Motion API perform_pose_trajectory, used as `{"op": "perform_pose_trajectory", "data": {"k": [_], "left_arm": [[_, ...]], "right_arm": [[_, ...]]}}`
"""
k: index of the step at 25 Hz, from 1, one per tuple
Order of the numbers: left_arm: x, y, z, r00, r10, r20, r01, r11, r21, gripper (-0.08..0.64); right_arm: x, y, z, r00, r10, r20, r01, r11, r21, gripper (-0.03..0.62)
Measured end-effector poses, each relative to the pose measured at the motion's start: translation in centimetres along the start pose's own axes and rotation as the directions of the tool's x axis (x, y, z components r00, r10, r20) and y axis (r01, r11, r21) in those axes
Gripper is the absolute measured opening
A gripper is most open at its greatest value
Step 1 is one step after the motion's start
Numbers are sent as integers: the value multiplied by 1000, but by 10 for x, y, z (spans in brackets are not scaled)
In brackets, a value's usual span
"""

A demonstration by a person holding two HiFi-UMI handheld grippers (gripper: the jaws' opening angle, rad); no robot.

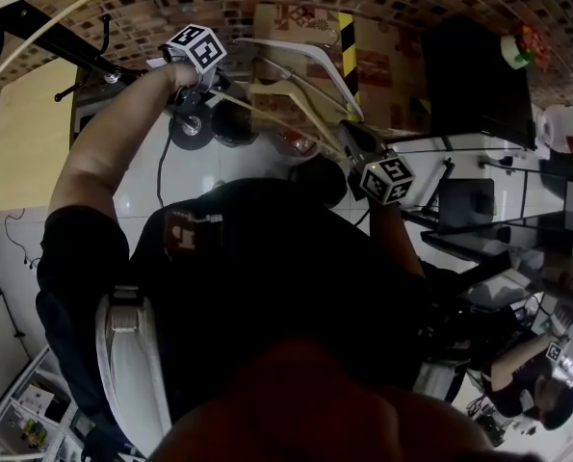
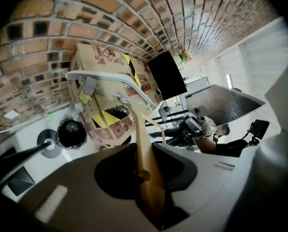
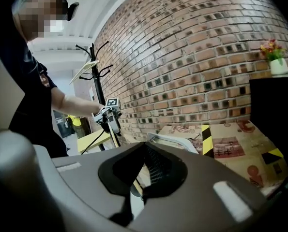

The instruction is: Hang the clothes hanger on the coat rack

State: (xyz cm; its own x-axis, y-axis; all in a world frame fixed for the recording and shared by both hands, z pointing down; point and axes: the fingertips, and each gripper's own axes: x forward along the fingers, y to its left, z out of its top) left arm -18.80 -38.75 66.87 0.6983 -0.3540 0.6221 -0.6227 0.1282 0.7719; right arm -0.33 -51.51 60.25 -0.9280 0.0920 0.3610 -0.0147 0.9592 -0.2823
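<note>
A wooden clothes hanger (image 1: 276, 114) is held in the air between my two grippers, in front of the brick wall. My left gripper (image 1: 209, 89) is shut on one wooden arm (image 2: 146, 173), which runs up and away from the jaws. My right gripper (image 1: 355, 150) is shut on the other end; a wooden bar (image 3: 135, 187) shows between its jaws. The black coat rack (image 3: 92, 66) stands to the left of the hanger, its pole (image 1: 65, 41) at the top left of the head view. A second wooden hanger (image 3: 85, 67) hangs on its hooks.
A printed cardboard box (image 1: 296, 17) with yellow-black tape stands against the wall, with a white plastic hanger (image 2: 110, 77) lying on it. A black cabinet (image 1: 474, 80) is to its right, a pale wooden board (image 1: 31, 133) at the left. Black round feet (image 2: 71, 132) sit on the white floor.
</note>
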Motion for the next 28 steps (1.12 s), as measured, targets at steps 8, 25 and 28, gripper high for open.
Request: {"op": "perform_pose_trajectory", "data": {"k": [8,25,28], "left_arm": [[5,-14,-17,998,-12,67,8,999,49,100],[-12,-29,-3,836,546,-50,-389,655,647,100],[-18,-29,-3,794,585,-162,-326,636,699,100]], "right_arm": [[-4,8,3,1000,6,20,-6,1000,-9,14],[-7,11,-1,1000,27,16,-27,999,21,14],[-8,12,-3,999,31,14,-32,999,31,14]]}}
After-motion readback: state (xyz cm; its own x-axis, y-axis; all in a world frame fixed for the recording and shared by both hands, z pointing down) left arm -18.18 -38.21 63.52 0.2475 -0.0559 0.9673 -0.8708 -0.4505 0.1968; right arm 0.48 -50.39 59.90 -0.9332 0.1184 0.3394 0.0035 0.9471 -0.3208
